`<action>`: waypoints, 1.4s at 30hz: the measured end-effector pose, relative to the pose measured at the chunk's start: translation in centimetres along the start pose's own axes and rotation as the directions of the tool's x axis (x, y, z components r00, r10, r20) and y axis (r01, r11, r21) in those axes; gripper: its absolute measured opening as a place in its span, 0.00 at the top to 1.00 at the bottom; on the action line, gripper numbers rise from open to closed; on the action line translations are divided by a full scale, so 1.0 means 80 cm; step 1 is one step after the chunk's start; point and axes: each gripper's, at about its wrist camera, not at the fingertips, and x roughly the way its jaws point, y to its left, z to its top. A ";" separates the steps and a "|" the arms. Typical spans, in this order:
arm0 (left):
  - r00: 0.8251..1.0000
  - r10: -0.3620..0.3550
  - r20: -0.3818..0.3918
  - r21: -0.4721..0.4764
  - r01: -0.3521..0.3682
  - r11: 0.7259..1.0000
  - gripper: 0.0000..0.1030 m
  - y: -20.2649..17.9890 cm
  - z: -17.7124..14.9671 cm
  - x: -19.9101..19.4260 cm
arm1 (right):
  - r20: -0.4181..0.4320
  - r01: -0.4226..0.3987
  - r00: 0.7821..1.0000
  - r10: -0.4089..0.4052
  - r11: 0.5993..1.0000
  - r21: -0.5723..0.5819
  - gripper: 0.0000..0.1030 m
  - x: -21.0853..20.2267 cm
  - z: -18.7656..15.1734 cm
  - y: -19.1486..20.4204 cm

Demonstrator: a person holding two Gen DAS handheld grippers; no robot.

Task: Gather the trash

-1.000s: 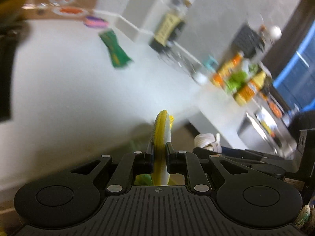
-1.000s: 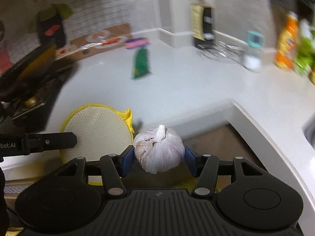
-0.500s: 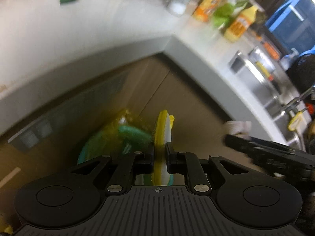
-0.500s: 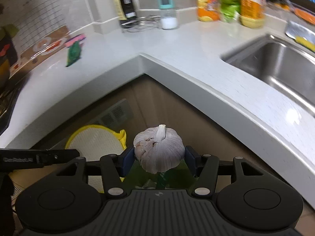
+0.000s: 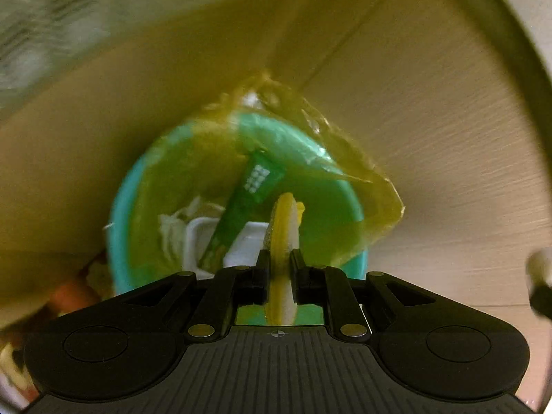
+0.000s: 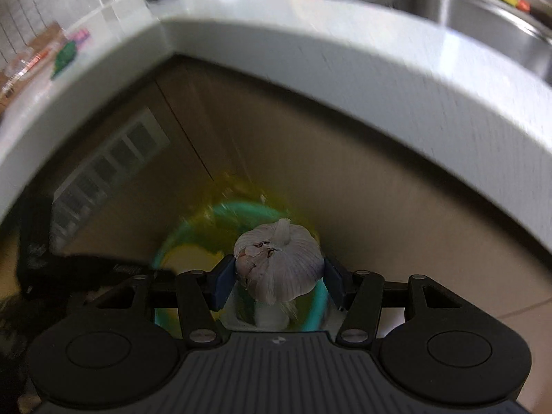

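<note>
Opening a little, the left gripper (image 5: pixel 278 272) has its fingers (image 5: pixel 262 269) close on each side of a thin yellow round pad (image 5: pixel 283 227), directly above a teal bin (image 5: pixel 348 203) lined with a yellow-green bag (image 5: pixel 365 186). The right gripper (image 6: pixel 278 277) is clamped on a garlic bulb (image 6: pixel 279 262) above the same bin, below the white counter (image 6: pixel 310 58). Inside the bin lie a green wrapper (image 5: pixel 241 207) and a white tray (image 5: pixel 196 241).
</note>
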 end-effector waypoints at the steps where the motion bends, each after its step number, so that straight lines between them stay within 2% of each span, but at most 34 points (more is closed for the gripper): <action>1: 0.999 -0.022 -0.027 0.006 0.022 1.000 0.84 0.001 0.004 0.016 | -0.010 0.014 1.000 -0.014 1.000 -0.004 0.47 0.004 -0.004 -0.002; 4: 0.993 -0.050 -0.103 -0.005 0.050 0.999 0.83 0.012 0.009 0.063 | -0.034 0.048 0.998 -0.049 0.999 -0.012 0.47 0.011 -0.014 -0.003; 8: 0.998 -0.038 -0.055 -0.002 0.038 0.999 0.82 0.027 0.009 0.063 | -0.070 0.051 0.996 -0.052 0.999 -0.019 0.47 0.025 -0.018 0.003; 13: 0.999 -0.050 0.019 -0.111 0.052 0.992 0.81 0.062 -0.001 0.004 | -0.154 0.010 0.988 -0.019 0.998 -0.062 0.47 0.071 -0.018 0.028; 17: 0.997 -0.043 0.065 -0.187 0.055 0.981 0.81 0.088 -0.022 -0.068 | -0.244 -0.052 0.969 0.039 0.997 -0.050 0.47 0.124 -0.012 0.053; 21: 0.992 -0.038 0.117 -0.190 0.060 0.980 0.81 0.093 -0.036 -0.123 | -0.280 -0.053 0.960 0.027 0.995 -0.085 0.46 0.172 -0.003 0.076; 24: 0.988 -0.037 0.151 -0.160 0.061 0.985 0.81 0.089 -0.040 -0.159 | -0.347 -0.035 0.938 0.003 0.996 -0.084 0.46 0.195 0.004 0.087; 28: 0.977 -0.070 0.202 -0.122 0.096 0.988 0.81 0.071 -0.042 -0.210 | -0.301 -0.022 0.954 -0.001 0.997 -0.073 0.46 0.167 0.022 0.091; 31: 0.949 -0.126 0.289 -0.071 0.152 0.986 0.81 0.055 -0.038 -0.263 | -0.241 -0.028 0.970 0.011 0.997 -0.067 0.46 0.133 0.045 0.090; 33: 0.927 -0.124 0.353 -0.065 0.157 0.986 0.81 0.051 -0.034 -0.297 | -0.190 -0.025 0.982 0.008 0.996 -0.088 0.46 0.108 0.062 0.095; 37: 0.873 -0.049 0.485 -0.089 0.105 0.991 0.81 0.055 -0.022 -0.362 | -0.062 -0.054 0.997 0.046 0.988 -0.142 0.46 0.054 0.102 0.124; 39: 0.843 0.001 0.538 -0.115 0.071 0.991 0.81 0.063 -0.018 -0.392 | 0.002 -0.082 0.996 0.084 0.981 -0.177 0.40 0.026 0.123 0.146; 42: 0.812 0.076 0.579 -0.172 0.031 0.985 0.81 0.081 -0.014 -0.422 | 0.076 -0.115 0.988 0.135 0.967 -0.227 0.36 -0.003 0.149 0.181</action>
